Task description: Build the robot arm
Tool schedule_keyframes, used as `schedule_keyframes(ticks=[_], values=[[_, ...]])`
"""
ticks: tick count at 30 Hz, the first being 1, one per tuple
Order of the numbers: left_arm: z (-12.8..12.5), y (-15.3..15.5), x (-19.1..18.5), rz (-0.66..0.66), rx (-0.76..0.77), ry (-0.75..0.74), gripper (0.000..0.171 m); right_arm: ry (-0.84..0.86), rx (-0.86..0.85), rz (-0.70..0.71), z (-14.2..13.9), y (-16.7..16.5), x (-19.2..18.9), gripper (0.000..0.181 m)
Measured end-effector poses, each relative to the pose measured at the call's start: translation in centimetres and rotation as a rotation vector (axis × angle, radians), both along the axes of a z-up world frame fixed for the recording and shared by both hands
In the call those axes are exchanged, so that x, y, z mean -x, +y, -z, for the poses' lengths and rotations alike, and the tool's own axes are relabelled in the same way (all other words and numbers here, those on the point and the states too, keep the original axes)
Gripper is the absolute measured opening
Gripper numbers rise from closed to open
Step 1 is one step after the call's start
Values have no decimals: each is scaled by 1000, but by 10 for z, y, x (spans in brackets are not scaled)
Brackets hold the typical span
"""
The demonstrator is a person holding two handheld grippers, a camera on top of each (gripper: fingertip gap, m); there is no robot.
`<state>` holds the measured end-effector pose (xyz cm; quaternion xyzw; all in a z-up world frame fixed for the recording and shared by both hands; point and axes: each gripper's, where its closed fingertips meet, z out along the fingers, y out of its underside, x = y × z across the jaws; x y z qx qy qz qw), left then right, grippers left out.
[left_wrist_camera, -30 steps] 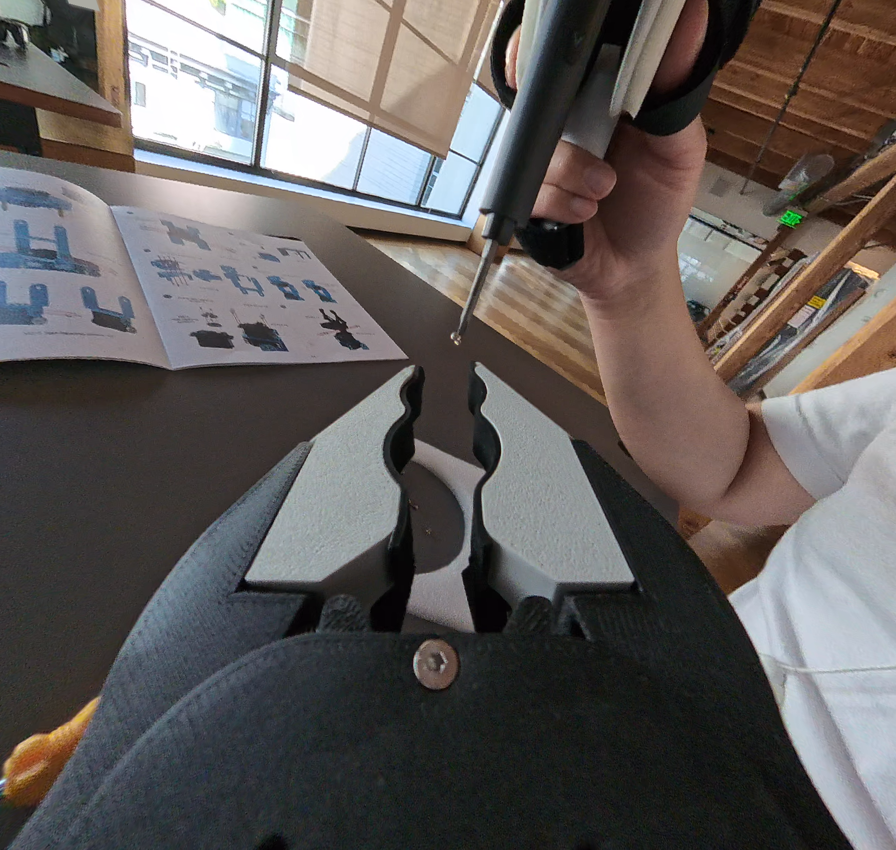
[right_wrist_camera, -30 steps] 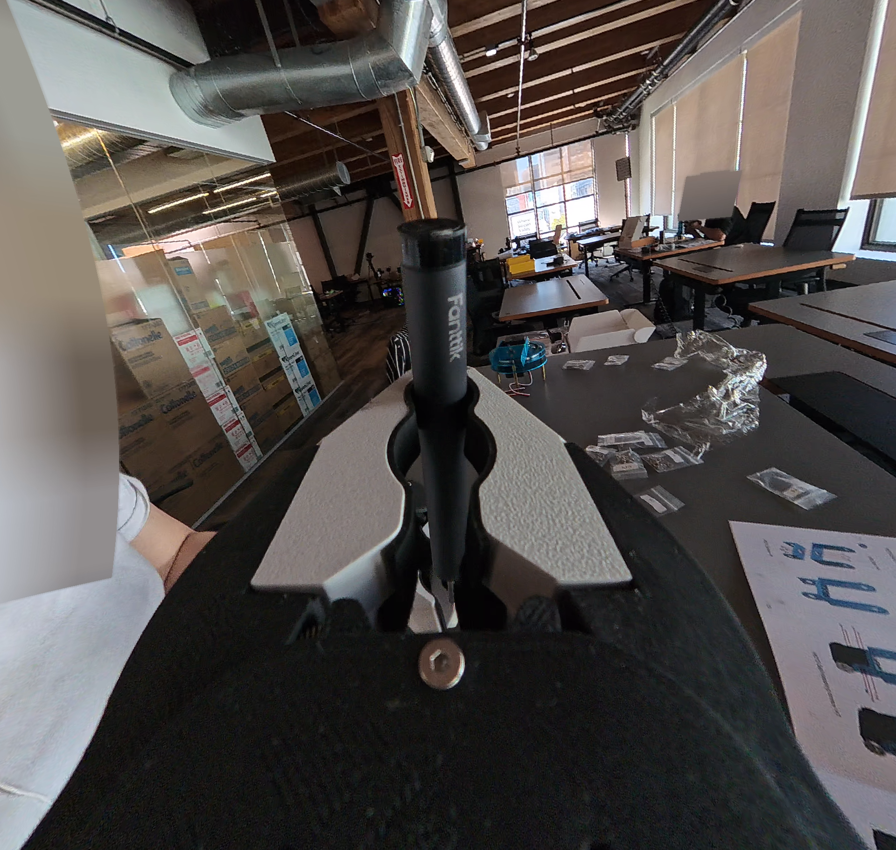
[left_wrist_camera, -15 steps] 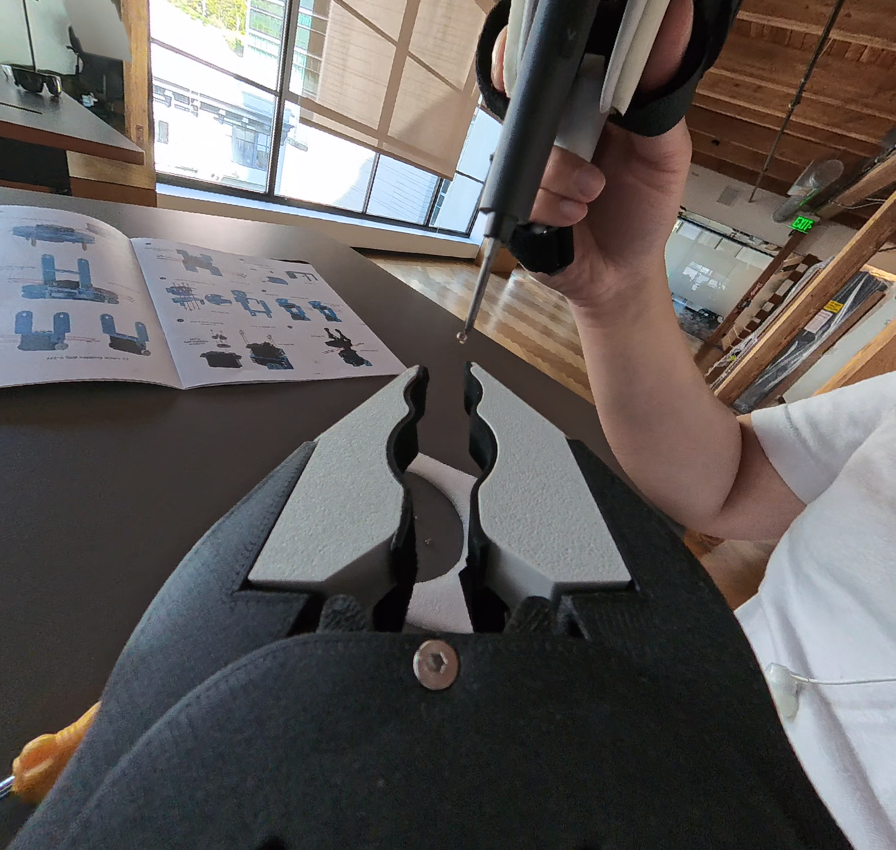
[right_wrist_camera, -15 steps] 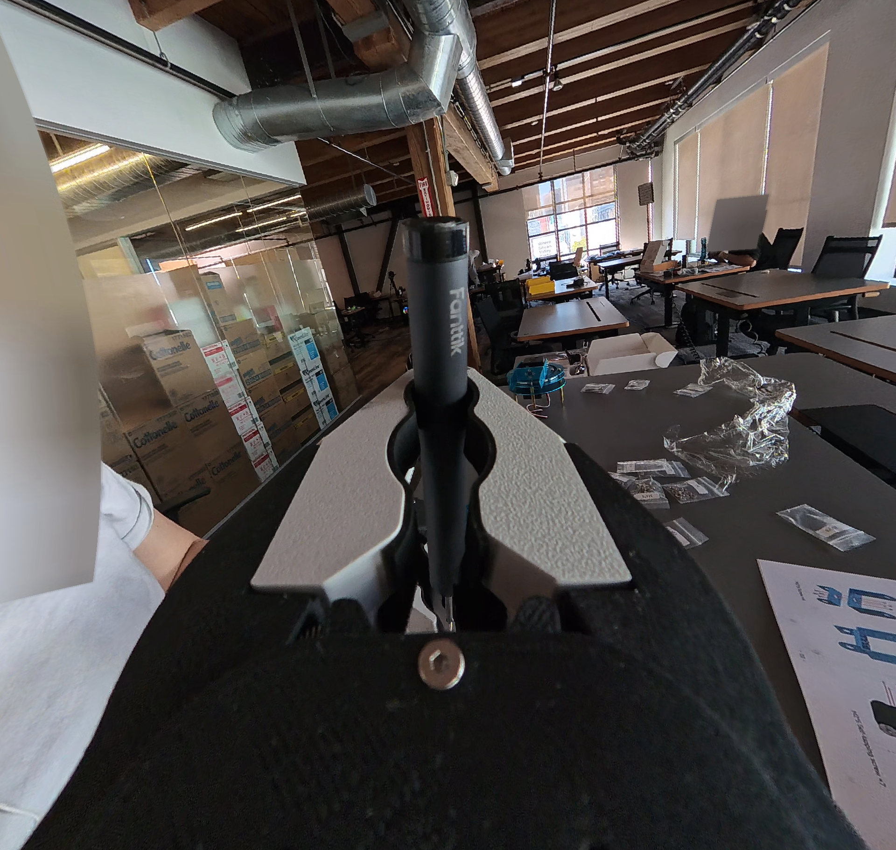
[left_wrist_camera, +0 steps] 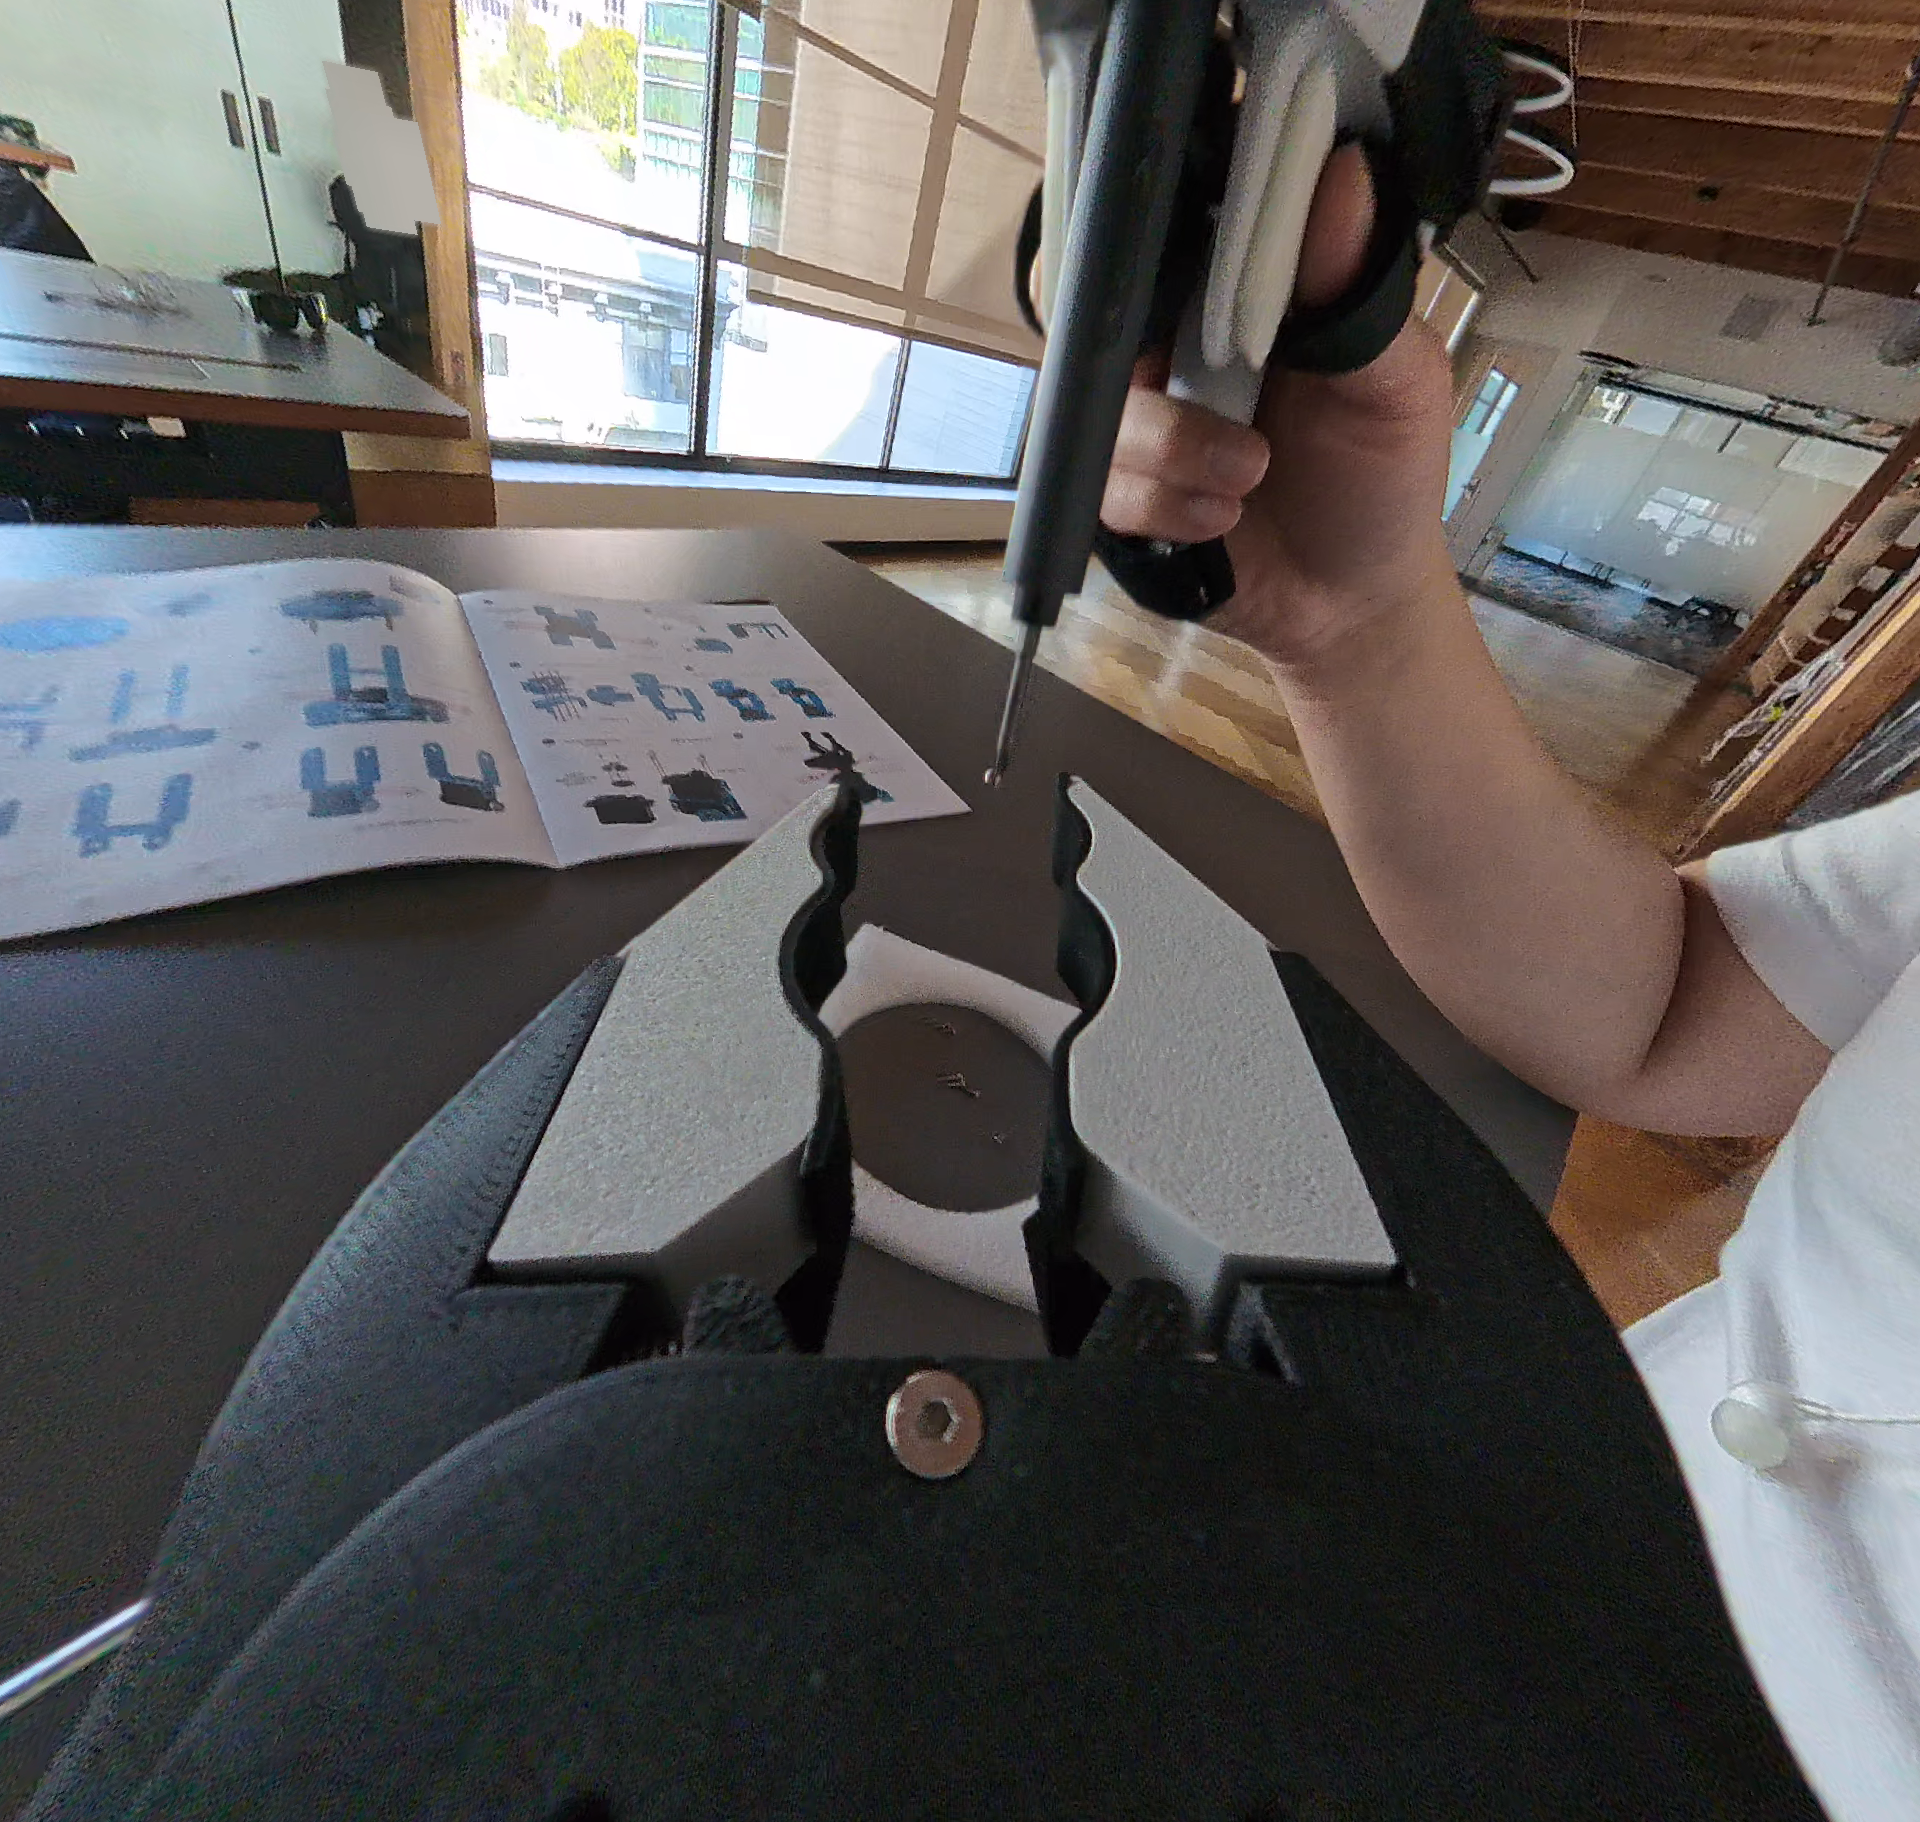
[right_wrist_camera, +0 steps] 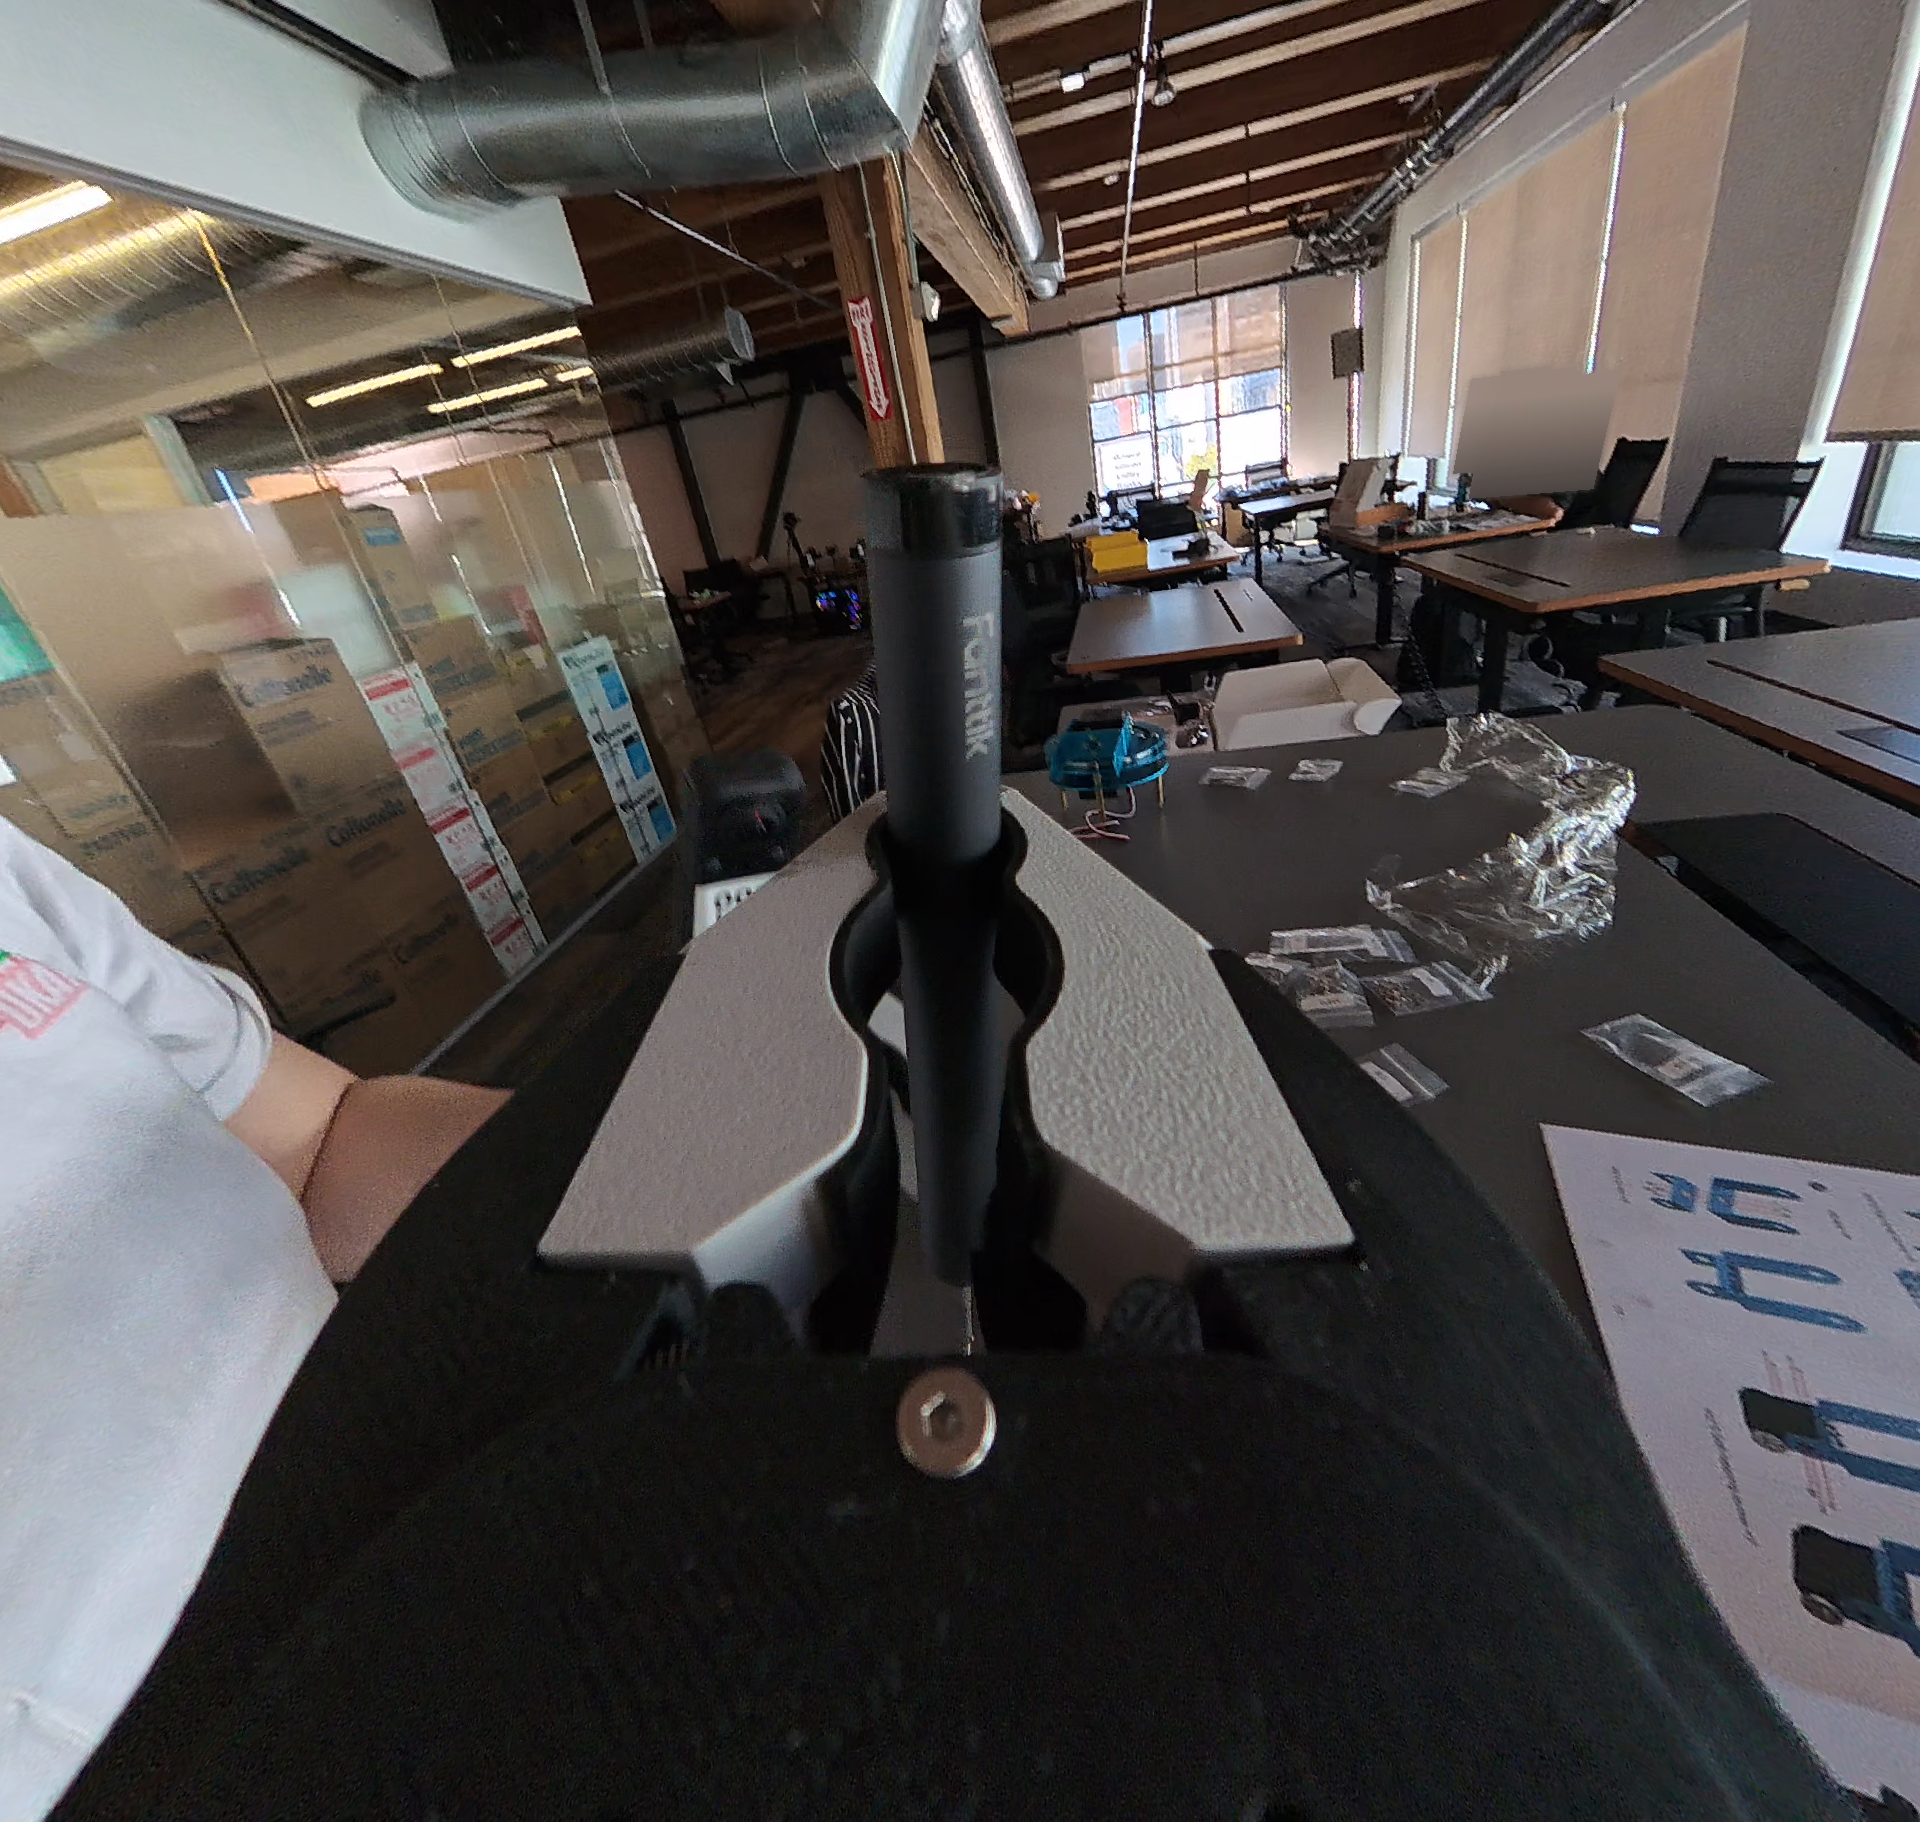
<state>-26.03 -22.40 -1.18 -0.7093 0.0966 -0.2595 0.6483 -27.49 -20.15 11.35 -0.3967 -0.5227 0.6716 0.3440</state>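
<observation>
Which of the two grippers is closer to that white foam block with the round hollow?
Left. The left gripper hangs right over the foam block; the right gripper is higher up, holding a screwdriver.

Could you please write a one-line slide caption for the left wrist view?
Open left gripper above a white foam tray; the right gripper's screwdriver carries a screw.

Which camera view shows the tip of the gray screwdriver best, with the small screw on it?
The left wrist view. There the screwdriver hangs from the right tool, and its thin bit ends in a tiny screw above the dark table. The right wrist view shows only the screwdriver's gray body clamped between the fingers; its tip is hidden.
</observation>
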Motion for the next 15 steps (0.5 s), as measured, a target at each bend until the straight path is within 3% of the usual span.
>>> schedule_keyframes(ticks=[8, 15], values=[[-48, 21, -1, 131, -11, 137, 51, -32, 1, -5, 9, 1, 6, 11], [-50, 37, -12, 248, 41, 184, 47, -46, 14, 4, 15, 7, 8, 12]])
